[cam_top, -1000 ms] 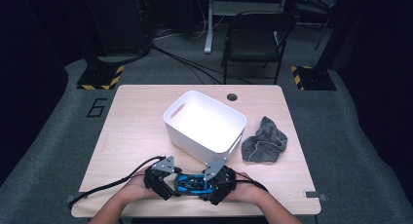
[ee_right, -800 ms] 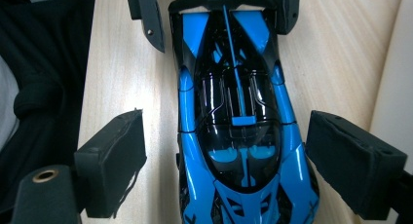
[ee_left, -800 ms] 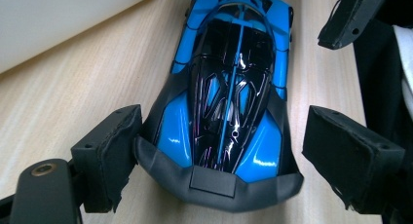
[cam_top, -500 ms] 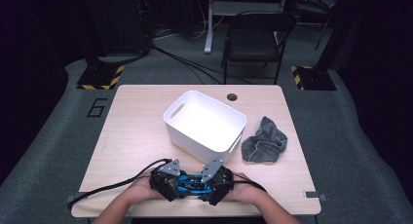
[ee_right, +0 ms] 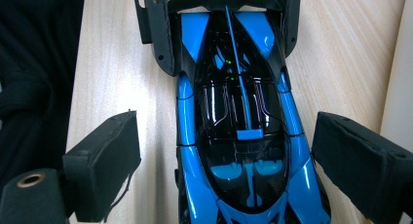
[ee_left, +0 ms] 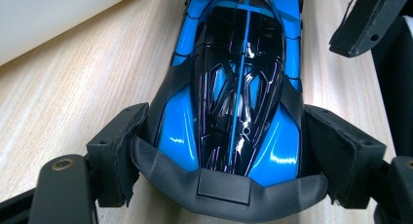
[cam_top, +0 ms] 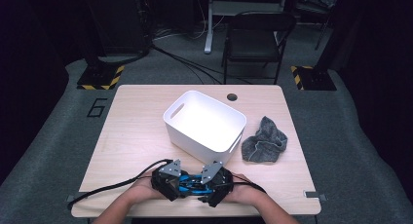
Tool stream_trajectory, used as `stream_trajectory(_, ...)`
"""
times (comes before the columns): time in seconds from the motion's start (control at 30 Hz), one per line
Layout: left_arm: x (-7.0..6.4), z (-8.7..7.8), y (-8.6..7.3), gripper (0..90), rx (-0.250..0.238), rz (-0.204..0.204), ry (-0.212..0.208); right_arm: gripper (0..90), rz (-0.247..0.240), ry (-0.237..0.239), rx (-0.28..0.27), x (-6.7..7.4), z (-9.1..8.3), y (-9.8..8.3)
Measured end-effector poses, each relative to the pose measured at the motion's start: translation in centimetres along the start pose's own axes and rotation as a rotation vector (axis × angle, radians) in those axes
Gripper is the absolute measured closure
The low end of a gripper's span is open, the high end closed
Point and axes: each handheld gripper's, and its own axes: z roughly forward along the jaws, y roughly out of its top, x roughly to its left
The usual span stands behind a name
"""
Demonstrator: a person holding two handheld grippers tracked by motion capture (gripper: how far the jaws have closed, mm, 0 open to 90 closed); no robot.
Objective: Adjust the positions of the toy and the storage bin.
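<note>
Close up, left gripper (ee_left: 229, 151) jaws clasp the toy car (ee_left: 234, 87); right gripper's (ee_right: 243, 170) stand apart.

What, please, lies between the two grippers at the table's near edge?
The blue toy car lies there between left gripper and right gripper, seen in the high view.

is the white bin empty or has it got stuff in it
Empty as far as visible: the white bin shows bare white inside in the high view.

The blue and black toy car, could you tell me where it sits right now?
In the high view, the blue and black toy car lies at the table's near edge, between both hand-held grippers, just in front of the white plastic bin.
</note>
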Motion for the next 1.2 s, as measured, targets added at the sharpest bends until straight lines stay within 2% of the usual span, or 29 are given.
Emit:
stream_trajectory(0.27, -0.3, -0.3, 0.0, 23.6, 0.035, 0.038, -0.006, 11.0, -0.011, 0.017, 0.0, 0.3, -0.1, 0.1)
stream_trajectory(0.37, -0.5, -0.4, 0.0, 24.0, 0.045, 0.037, 0.0, 11.2, -0.006, 0.025, 0.006, 0.6, 0.0, 0.2)
stream_trajectory(0.43, -0.6, -0.6, 0.0, 24.1, 0.068, 0.04, 0.003, 11.2, -0.02, 0.028, 0.002, 0.6, 0.0, 0.2)
stream_trajectory(0.57, -0.8, -1.1, -0.1, 24.2, 0.076, 0.04, 0.014, 12.7, -0.027, 0.028, -0.01, 0.8, -0.1, 0.5)
stream_trajectory(0.87, -0.8, -3.0, -1.3, 24.2, 0.099, 0.041, 0.021, 12.4, -0.015, 0.063, -0.033, 0.4, -0.3, 1.7)
stream_trajectory(0.97, -0.9, -3.3, -1.3, 24.2, 0.103, 0.039, 0.024, 13.0, -0.02, 0.077, -0.037, 0.3, 0.2, 2.4)
stream_trajectory(1.1, -1.0, -3.6, -1.3, 24.2, 0.106, 0.048, 0.034, 13.6, -0.047, 0.087, -0.015, 0.1, 1.7, 3.4)
stream_trajectory(1.2, -1.0, -3.9, -1.3, 24.2, 0.113, 0.059, 0.025, 13.7, -0.05, 0.093, -0.009, 0.1, 2.6, 3.8)
